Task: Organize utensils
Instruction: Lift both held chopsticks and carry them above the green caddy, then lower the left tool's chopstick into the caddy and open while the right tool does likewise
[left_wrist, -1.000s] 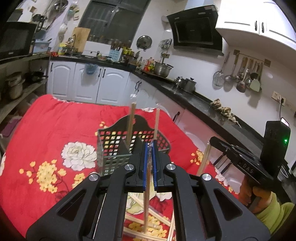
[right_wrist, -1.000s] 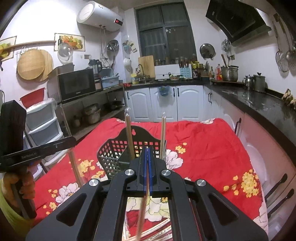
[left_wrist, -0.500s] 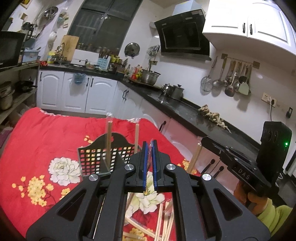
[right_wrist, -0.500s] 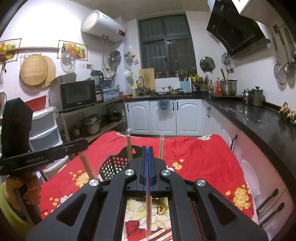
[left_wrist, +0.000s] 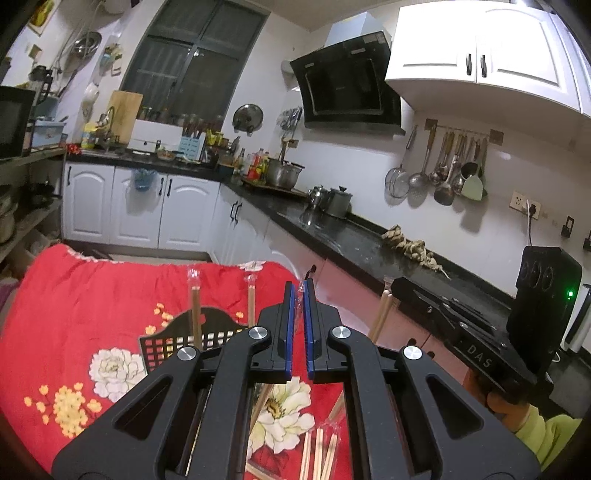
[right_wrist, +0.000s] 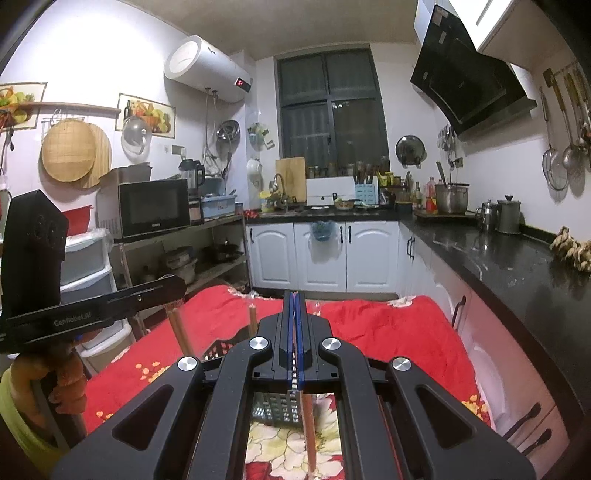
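Note:
My left gripper (left_wrist: 299, 291) is shut on a plastic-wrapped chopstick pair (left_wrist: 258, 404) that hangs below the jaws. My right gripper (right_wrist: 294, 299) is shut on another chopstick pair (right_wrist: 309, 432), which hangs almost straight down. A black mesh utensil basket (left_wrist: 173, 341) stands on the red floral tablecloth (left_wrist: 85, 306) and holds two wrapped chopstick pairs (left_wrist: 195, 314) upright. The basket also shows under the right gripper (right_wrist: 275, 408). Several loose wrapped chopsticks (left_wrist: 319, 452) lie on the cloth near me. Each view shows the other gripper beside it.
A black counter (left_wrist: 354, 240) with pots runs along the right, close to the table's edge. White cabinets (right_wrist: 321, 254) stand behind the table. A shelf with a microwave (right_wrist: 155, 206) and plastic drawers stands to the left.
Both grippers have risen and tilted upward with their chopsticks. The basket and table now sit lower and smaller in both views.

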